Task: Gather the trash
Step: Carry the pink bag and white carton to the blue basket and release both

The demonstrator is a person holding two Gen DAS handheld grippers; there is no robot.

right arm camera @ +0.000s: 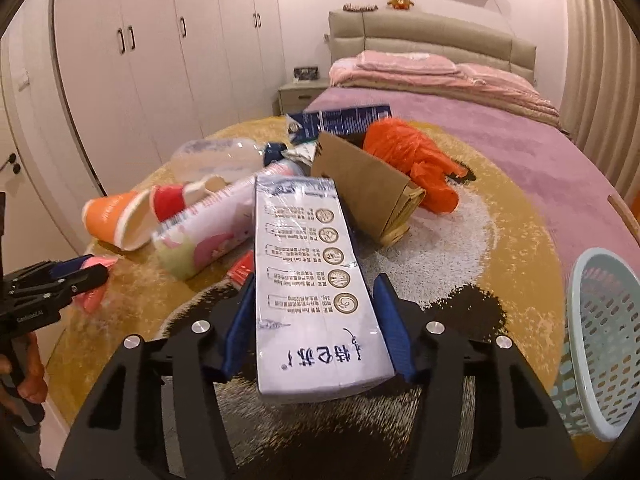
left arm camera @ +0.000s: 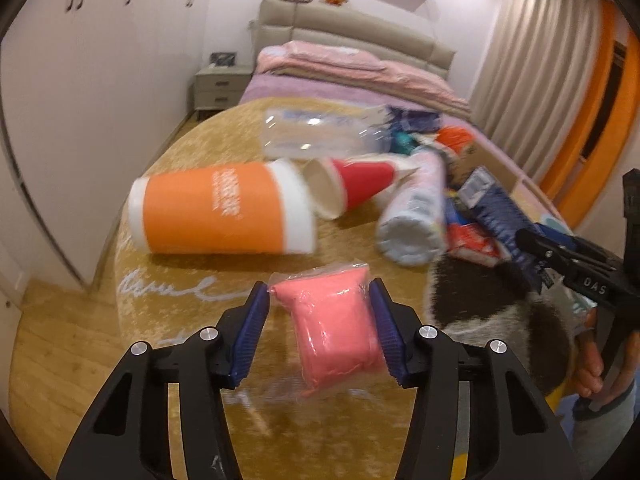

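You're over a round mustard-yellow shaggy rug [right arm camera: 516, 216] in a bedroom, with a purple-covered bed [right arm camera: 472, 136] behind. Trash is piled on the rug: orange-and-white paper cup [left arm camera: 220, 208] on its side, red paper cup [left arm camera: 352, 184], brown cardboard box [right arm camera: 368, 188], crumpled orange plastic bag [right arm camera: 412, 160]. Pale blue perforated plastic basket [right arm camera: 600, 340] at right; contents unseen. Your left gripper [left arm camera: 320, 324] is part-open around a pink plastic-wrapped packet [left arm camera: 332, 332]. Your right gripper [right arm camera: 316, 320] clamps a white printed milk carton [right arm camera: 312, 280].

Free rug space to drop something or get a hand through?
Bare rug between the cardboard piece, the orange bag and the basket. Another strip in front of the orange cup, left of the pink packet. Crowded behind: cups, bottle and cartons overlap.
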